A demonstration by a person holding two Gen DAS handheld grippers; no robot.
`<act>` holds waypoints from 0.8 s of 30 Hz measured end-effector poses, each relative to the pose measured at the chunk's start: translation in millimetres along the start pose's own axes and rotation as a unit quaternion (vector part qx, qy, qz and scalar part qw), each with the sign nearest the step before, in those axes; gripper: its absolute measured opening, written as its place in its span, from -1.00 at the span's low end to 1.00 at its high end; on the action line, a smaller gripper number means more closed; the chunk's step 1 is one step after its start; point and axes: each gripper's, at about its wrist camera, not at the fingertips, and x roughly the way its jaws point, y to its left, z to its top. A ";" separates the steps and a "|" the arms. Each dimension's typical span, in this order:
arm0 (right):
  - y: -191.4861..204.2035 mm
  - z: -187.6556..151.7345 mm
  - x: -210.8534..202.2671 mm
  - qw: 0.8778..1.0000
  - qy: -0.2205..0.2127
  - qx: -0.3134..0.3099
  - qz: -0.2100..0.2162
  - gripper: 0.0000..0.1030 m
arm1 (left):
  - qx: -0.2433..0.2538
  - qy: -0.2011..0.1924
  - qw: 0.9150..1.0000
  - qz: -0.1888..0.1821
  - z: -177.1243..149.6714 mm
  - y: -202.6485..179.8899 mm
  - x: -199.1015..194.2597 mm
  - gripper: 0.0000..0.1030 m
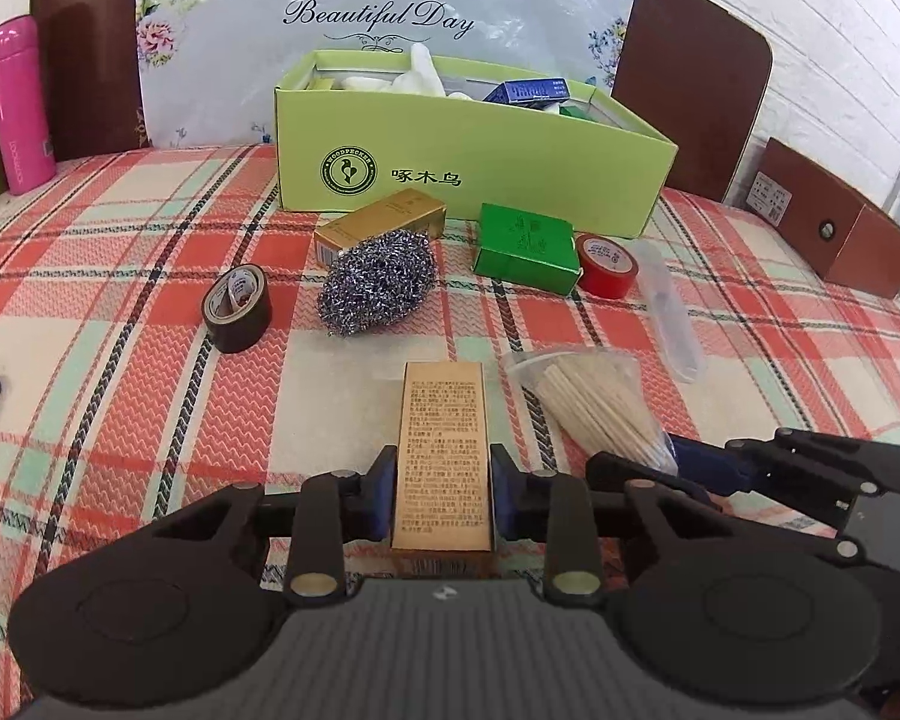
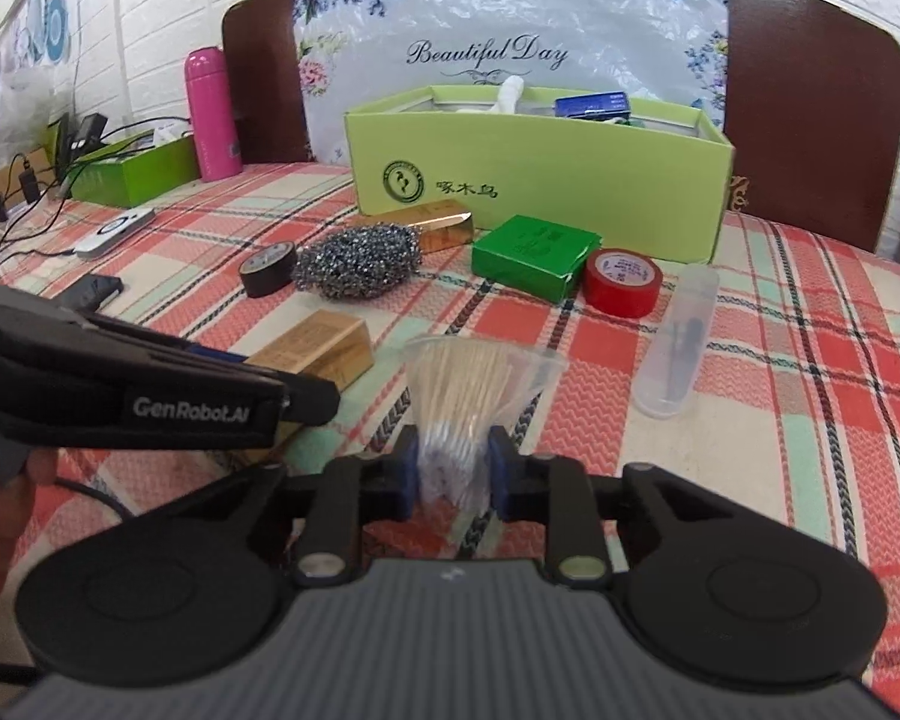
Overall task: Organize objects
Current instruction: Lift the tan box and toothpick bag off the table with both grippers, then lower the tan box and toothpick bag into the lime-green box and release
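the left gripper (image 1: pixel 441 489) is clamped on the gold box (image 1: pixel 441 450), whose long axis runs straight ahead toward the green box (image 1: pixel 468 162) beyond, while the right gripper (image 2: pixel 450 468) pinches the bag of sticks (image 2: pixel 459 396), probably equally near.

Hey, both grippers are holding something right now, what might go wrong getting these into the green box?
1. The right gripper pinches only the thin plastic of the bag of wooden sticks, so the bag may slip or tear.
2. The left gripper holds the gold carton near one end; it could pivot when lifted.
3. The two grippers sit close together and might collide heading to the green box.
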 end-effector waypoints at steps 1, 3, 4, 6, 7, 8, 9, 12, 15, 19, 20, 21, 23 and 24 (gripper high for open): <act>-0.4 0.1 -2.2 1.000 -0.004 0.007 -0.001 -0.58 | -0.004 -0.002 1.000 -0.005 1.5 1.3 -2.7 -0.39; -1.9 1.5 -8.5 1.000 -0.016 0.015 -0.002 -0.60 | -0.009 -0.013 1.000 -0.010 6.2 1.2 -9.8 -0.39; -2.1 3.2 -12.3 1.000 -0.024 0.015 -0.004 -0.61 | -0.011 -0.020 1.000 -0.013 9.7 1.3 -13.7 -0.39; -3.4 8.6 -20.9 0.999 -0.045 0.013 -0.010 -0.61 | -0.015 -0.036 0.999 -0.023 18.9 2.5 -22.0 -0.39; -4.0 12.0 -25.5 0.998 -0.056 0.011 -0.011 -0.61 | -0.016 -0.047 0.998 -0.027 24.5 2.7 -26.5 -0.39; -5.2 16.4 -29.9 0.998 -0.067 0.010 -0.013 -0.61 | -0.015 -0.057 0.998 -0.031 30.0 2.1 -31.0 -0.39; -6.3 21.4 -34.3 0.997 -0.079 0.010 -0.017 -0.61 | -0.014 -0.068 0.997 -0.035 36.3 1.6 -35.0 -0.39; -12.6 37.8 -44.1 0.993 -0.112 0.007 -0.028 -0.61 | -0.007 -0.099 0.994 -0.042 59.5 1.9 -43.6 -0.39; -22.4 59.8 -48.6 0.989 -0.141 0.004 -0.047 -0.61 | 0.000 -0.132 0.990 -0.044 86.0 1.6 -51.3 -0.39; -38.3 89.9 -43.6 0.983 -0.170 0.004 -0.069 -0.61 | -0.002 -0.168 0.985 -0.049 120.8 3.2 -53.5 -0.39; -43.9 98.1 -39.6 0.981 -0.177 0.008 -0.076 -0.61 | -0.007 -0.173 0.984 -0.052 129.0 4.3 -51.0 -0.39; -49.1 105.4 -34.3 0.980 -0.181 0.014 -0.084 -0.61 | -0.012 -0.174 0.983 -0.054 137.6 4.7 -46.6 -0.39; -63.8 122.4 -16.8 0.979 -0.180 0.029 -0.094 -0.61 | -0.027 -0.170 0.983 -0.061 155.0 8.9 -33.6 -0.38; -70.2 129.7 -6.8 0.978 -0.180 0.030 -0.100 -0.61 | -0.034 -0.167 0.983 -0.061 162.5 10.7 -26.6 -0.39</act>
